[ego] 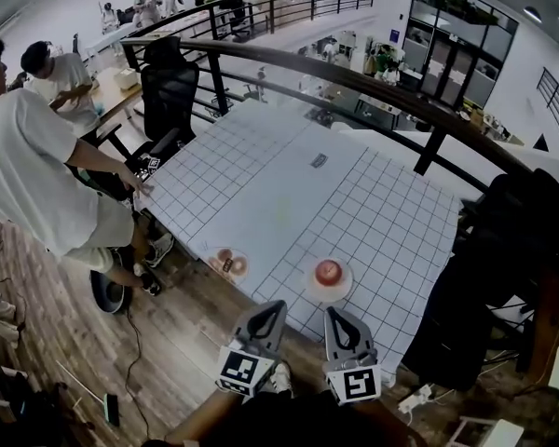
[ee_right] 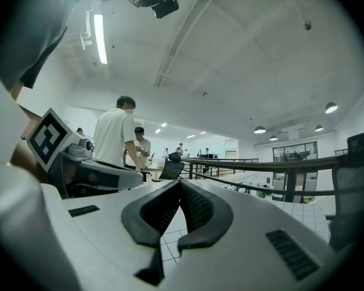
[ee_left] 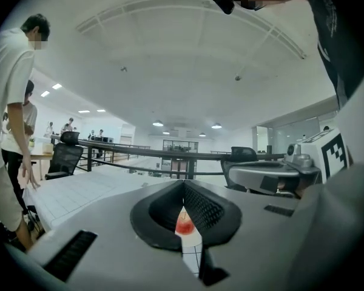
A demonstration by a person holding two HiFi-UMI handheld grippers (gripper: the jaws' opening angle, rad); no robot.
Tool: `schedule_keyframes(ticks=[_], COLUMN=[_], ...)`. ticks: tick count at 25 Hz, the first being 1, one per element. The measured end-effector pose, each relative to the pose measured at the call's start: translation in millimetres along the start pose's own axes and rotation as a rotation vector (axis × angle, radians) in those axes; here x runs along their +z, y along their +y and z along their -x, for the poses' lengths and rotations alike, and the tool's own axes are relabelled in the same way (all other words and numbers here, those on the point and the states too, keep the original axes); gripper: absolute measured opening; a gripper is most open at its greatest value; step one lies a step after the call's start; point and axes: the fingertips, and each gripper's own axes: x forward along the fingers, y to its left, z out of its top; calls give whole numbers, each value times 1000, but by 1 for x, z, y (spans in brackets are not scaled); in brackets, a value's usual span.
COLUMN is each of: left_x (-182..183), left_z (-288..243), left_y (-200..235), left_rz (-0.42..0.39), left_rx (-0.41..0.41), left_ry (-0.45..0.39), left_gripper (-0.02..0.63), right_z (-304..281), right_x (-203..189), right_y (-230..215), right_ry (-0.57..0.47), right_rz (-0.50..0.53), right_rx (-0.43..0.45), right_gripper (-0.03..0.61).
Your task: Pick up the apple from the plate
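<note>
A red apple point(ego: 328, 271) sits on a small white plate point(ego: 311, 285) near the front edge of the white gridded table point(ego: 289, 194). Both grippers hover side by side just in front of that edge, short of the plate. My left gripper point(ego: 276, 309) is shut with nothing held; in the left gripper view point(ee_left: 183, 184) the apple point(ee_left: 184, 225) shows through the slit below its closed tips. My right gripper point(ego: 333, 313) is also shut and empty, its pads meeting in the right gripper view point(ee_right: 180, 183), where only table squares show beyond it.
A second small plate point(ego: 227, 264) with brownish round food lies left of the apple's plate. A person in a white shirt point(ego: 37, 170) leans on the table's left corner. A black chair point(ego: 170, 87) and a curved dark railing point(ego: 354, 77) stand behind the table.
</note>
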Motion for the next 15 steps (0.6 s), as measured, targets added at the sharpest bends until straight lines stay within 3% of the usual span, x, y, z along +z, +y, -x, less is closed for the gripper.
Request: schedule_keyframes(ticks=[10, 15], left_x=[-22, -37], left_z=[-44, -65], left_y=[9, -6], left_rz=[-5, 14], left_rx=[-90, -98], left_ry=[46, 93], left_gripper=[21, 21], right_z=[-16, -16], right_x=[-20, -26], right_y=[-31, -51], right_ry=[56, 58], right_rz=[12, 17], right_rx=[-101, -98], right_gripper=[23, 23])
